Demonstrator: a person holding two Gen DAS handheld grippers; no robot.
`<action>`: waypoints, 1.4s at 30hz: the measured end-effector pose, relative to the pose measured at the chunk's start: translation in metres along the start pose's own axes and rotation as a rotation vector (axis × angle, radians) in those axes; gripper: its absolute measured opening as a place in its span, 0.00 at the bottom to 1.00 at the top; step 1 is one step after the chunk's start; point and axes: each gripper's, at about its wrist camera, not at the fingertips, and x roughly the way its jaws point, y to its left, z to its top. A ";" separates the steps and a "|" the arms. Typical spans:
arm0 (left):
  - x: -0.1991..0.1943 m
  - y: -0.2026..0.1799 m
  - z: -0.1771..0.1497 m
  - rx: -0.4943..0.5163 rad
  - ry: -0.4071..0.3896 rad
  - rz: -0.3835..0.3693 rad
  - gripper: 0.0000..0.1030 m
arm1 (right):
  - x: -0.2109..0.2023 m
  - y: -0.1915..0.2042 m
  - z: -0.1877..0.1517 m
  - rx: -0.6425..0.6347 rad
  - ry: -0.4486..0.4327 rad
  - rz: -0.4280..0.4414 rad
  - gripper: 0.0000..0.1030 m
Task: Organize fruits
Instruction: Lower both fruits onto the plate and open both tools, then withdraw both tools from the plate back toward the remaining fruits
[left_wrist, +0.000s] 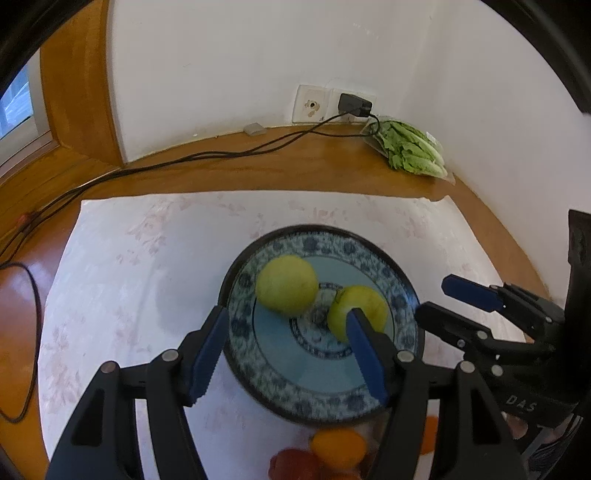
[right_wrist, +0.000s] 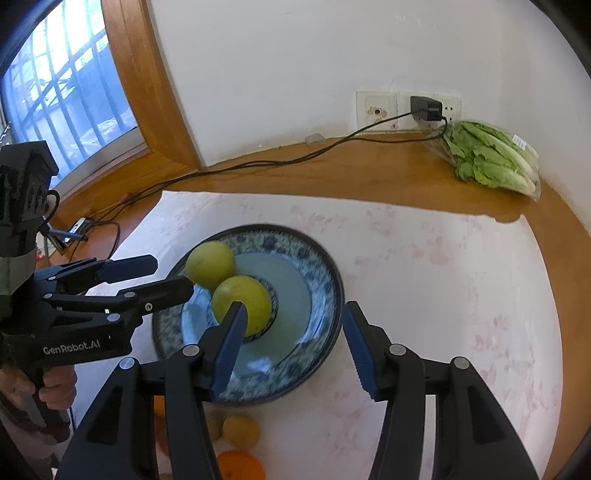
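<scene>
Two yellow-green round fruits sit on the blue patterned plate (left_wrist: 325, 398), which rests on a pale floral cloth (left_wrist: 129, 280) over the wooden tabletop (left_wrist: 258, 162): the far fruit (left_wrist: 287, 285) toward the plate's left rim, the near fruit (left_wrist: 364, 304) at its centre, the two close together. More fruit waits off the plate at its near edge: an orange (right_wrist: 240, 466), a small yellow one (right_wrist: 241, 430), something red (left_wrist: 291, 466), blurred. Left tool (left_wrist: 288, 343) hangs over the plate's left side, jaws standing apart, nothing between the pads. Right tool (right_wrist: 293, 341) likewise, parted and empty above the plate's near side. Judgement: fruits look firm, smooth-skinned, moderately heavy, prone to roll on the glazed plate; take each across its widest part, pads on opposite sides, squeeze gently to avoid bruising. Plate likely ceramic, so set fruit down softly. Bagged lettuce (right_wrist: 491, 158) lies by the wall, well apart.
</scene>
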 end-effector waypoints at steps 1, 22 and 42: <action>-0.003 0.000 -0.003 -0.001 0.001 0.007 0.67 | -0.003 0.002 -0.003 -0.001 0.005 0.004 0.53; -0.036 0.007 -0.055 -0.042 0.033 0.031 0.68 | -0.044 0.028 -0.050 -0.076 0.072 0.005 0.53; -0.054 0.014 -0.099 -0.069 0.048 0.050 0.68 | -0.043 0.024 -0.080 -0.029 0.109 0.031 0.53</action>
